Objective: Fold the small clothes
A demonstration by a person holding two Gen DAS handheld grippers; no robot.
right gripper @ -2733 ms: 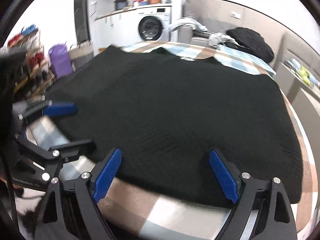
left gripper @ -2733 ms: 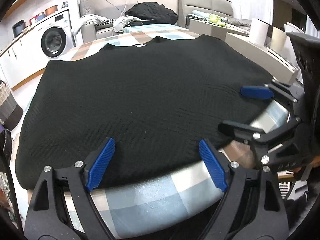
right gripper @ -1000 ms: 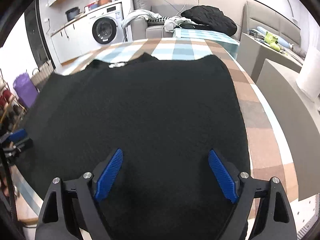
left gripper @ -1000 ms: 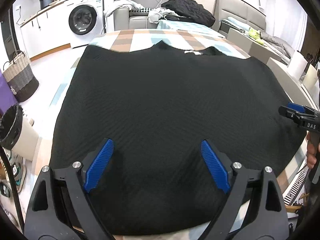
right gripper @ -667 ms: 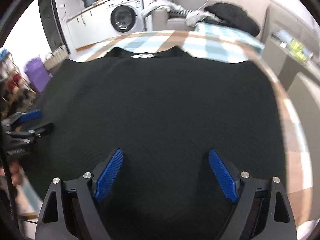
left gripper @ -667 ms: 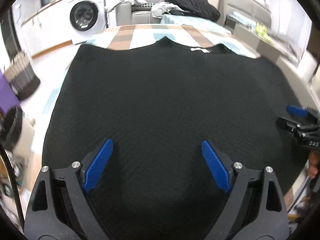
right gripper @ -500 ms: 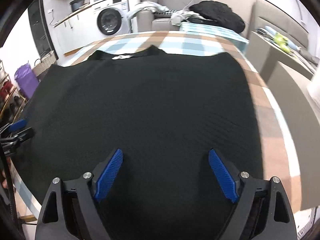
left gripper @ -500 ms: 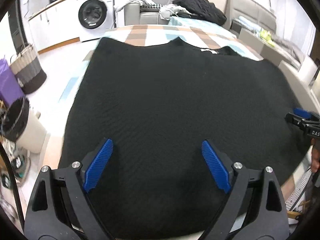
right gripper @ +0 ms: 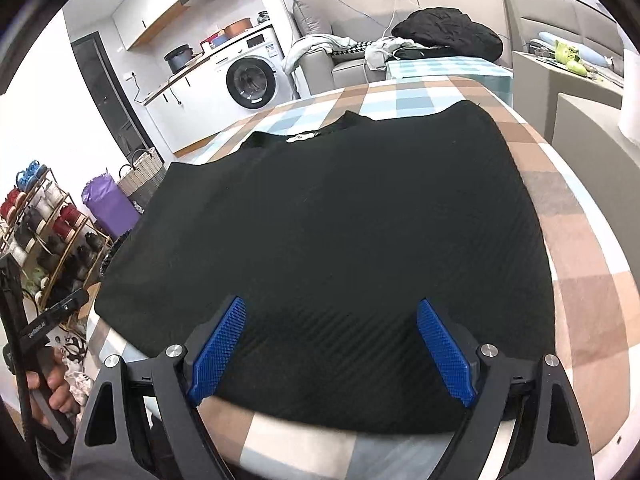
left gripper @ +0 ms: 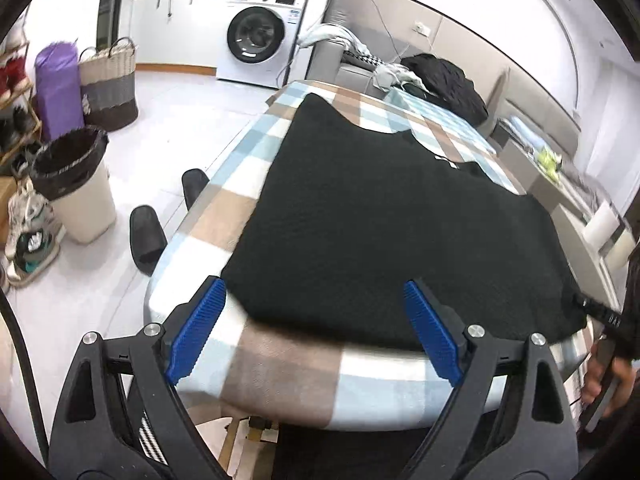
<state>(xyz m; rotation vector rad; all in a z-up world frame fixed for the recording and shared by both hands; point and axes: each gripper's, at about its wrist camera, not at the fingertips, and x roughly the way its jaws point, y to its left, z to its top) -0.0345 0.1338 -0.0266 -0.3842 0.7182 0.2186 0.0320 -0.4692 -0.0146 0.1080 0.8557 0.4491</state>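
Observation:
A black knit top (left gripper: 380,232) lies spread flat on the checked table (left gripper: 280,368), its neckline at the far end. My left gripper (left gripper: 316,320) hangs open over the top's near left corner, and the hem runs between its blue pads without touching them. In the right wrist view the same top (right gripper: 340,220) fills the table (right gripper: 580,280), its white neck label (right gripper: 302,137) far away. My right gripper (right gripper: 332,344) stands open just above the near hem with nothing pinched. Each gripper shows at the edge of the other's view, held in a hand (right gripper: 52,392).
On the floor to the left are a lined bin (left gripper: 72,184), two black slippers (left gripper: 146,236), a woven basket (left gripper: 110,84) and a purple bag (left gripper: 58,88). A washing machine (left gripper: 260,36) and a sofa with dark clothes (left gripper: 444,80) stand beyond the table. A shoe rack (right gripper: 44,224) stands at far left.
My left gripper has swung left to the top's near left corner, so table edge and floor now show. The right gripper shifted slightly and sits over the near hem. Both stayed open.

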